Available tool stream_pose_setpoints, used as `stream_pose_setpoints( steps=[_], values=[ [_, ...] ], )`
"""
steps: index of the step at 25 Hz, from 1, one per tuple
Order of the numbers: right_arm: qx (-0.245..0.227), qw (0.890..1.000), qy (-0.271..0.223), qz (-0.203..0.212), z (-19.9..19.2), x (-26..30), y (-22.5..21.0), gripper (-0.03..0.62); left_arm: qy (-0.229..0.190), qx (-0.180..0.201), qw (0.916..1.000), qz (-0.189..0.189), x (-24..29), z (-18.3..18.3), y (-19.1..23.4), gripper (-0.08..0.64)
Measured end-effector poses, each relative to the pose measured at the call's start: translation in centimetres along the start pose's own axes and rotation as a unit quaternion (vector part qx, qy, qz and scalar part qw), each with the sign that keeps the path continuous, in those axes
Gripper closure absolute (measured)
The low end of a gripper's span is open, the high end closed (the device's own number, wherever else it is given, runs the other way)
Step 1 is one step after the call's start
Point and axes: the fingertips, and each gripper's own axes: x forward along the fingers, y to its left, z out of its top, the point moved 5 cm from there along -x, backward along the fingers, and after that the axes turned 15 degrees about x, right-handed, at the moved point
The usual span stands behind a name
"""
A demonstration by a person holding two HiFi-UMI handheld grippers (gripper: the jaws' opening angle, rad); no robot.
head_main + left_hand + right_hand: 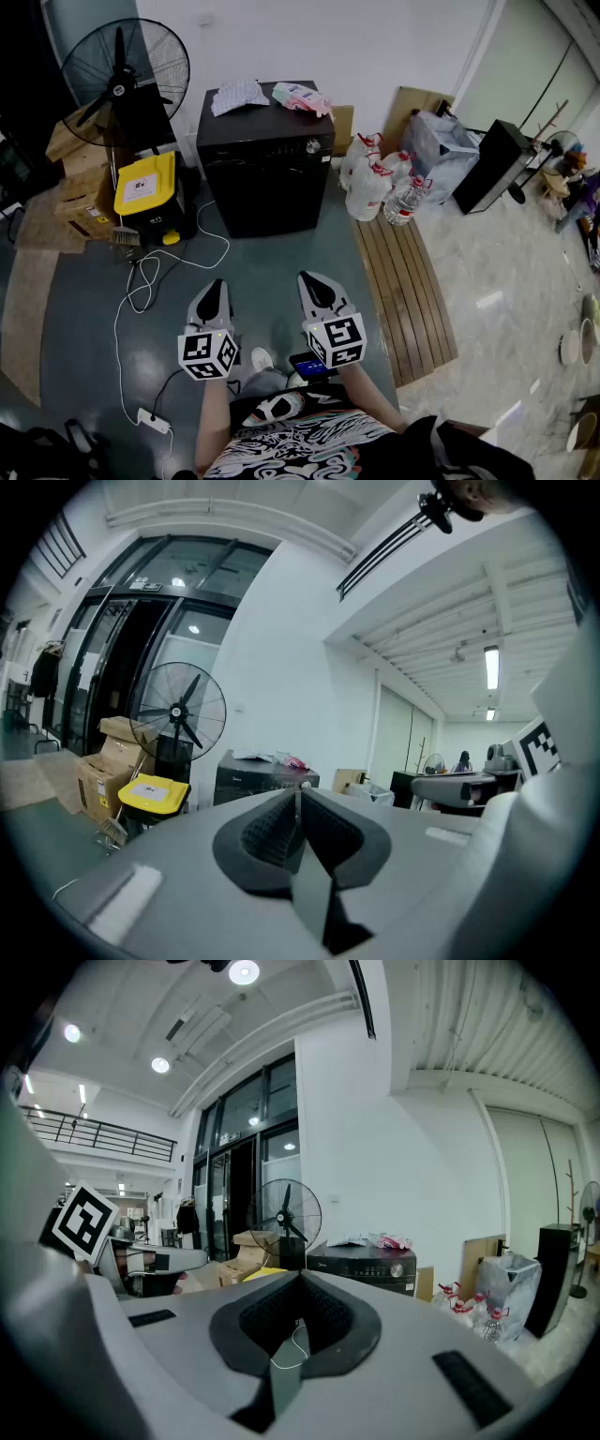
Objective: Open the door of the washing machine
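Left hand-held gripper [298,791], jaws together, faces the washing machine [246,776] beside a fan [178,711]

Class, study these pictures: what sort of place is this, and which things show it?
Probably a workshop or test space rather than a home: the washing machine stands among stacked cardboard boxes, a big fan and jugs.
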Motion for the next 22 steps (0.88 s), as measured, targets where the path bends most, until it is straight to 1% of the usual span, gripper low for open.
stream_pose_setpoints(
  steps=[9, 12, 15, 16, 18, 22],
  values=[
    [-0.007, 1.000, 0.005, 0.000, -0.3, 1.3, 0.4, 0.591, -0.005, 0.001, 0.9999, -0.010, 1.3, 0.0, 0.7, 0.537],
    [-0.003, 1.000, 0.003, 0.001, -0.2, 1.6, 0.4, 0.591, -0.004, 0.000, 0.9999, -0.015, 1.5, -0.1, 0.7, 0.535],
    [0.014, 1.000, -0.002, 0.009, -0.3, 1.9, 0.4, 0.589, -0.002, -0.005, 0.9997, -0.026, 1.7, -0.3, 0.7, 0.494],
    [0.017, 1.000, -0.001, 0.013, -0.4, 1.9, 0.4, 0.583, -0.002, -0.007, 0.9995, -0.029, 1.7, -0.5, 0.7, 0.473],
    [0.018, 1.000, 0.004, 0.022, -0.6, 2.0, 0.5, 0.472, -0.002, -0.012, 0.9993, -0.034, 1.7, -0.8, 0.6, 0.439],
    [0.007, 1.000, 0.013, 0.026, -1.1, 2.5, 0.4, 0.465, 0.002, -0.025, 0.9992, -0.031, 2.2, -1.7, 1.0, 0.407]
  ],
)
